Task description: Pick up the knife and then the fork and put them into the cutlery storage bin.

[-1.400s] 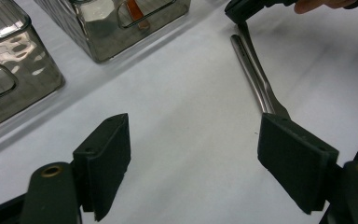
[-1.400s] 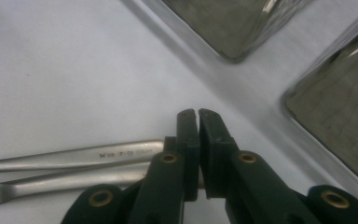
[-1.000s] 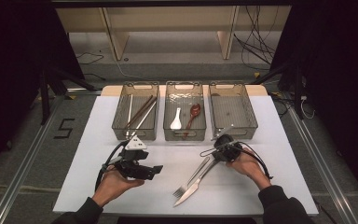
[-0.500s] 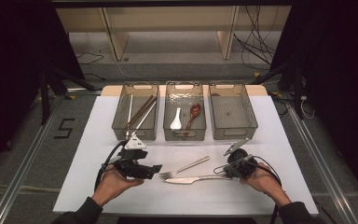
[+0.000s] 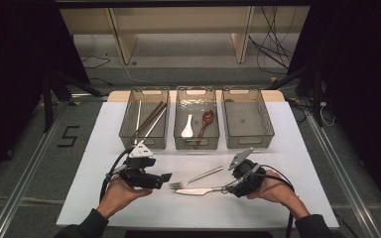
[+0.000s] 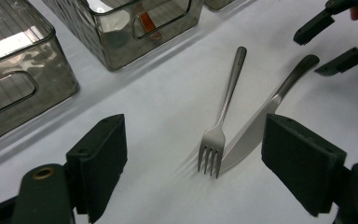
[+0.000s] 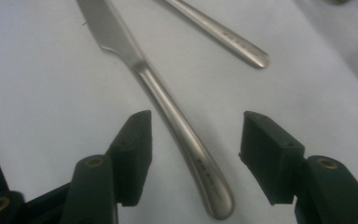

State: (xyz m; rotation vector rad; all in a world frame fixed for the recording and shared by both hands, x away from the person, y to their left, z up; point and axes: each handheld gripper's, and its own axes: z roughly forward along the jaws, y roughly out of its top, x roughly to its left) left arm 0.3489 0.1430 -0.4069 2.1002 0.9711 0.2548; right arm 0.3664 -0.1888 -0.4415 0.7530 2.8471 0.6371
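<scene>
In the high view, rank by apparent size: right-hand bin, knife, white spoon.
1. Right-hand bin, by far the largest.
2. Knife, long and slim on the table.
3. White spoon in the middle bin, smallest, though it lies farther from the camera.

Dark sleeves (image 5: 87,225) are worn on both forearms. Each black gripper is topped by a grey three-cornered plate (image 5: 141,150). Brass-coloured screws (image 7: 94,162) are seen.

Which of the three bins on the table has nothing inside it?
The right bin has nothing inside. The left bin holds chopsticks, and the middle bin holds two spoons.
</scene>
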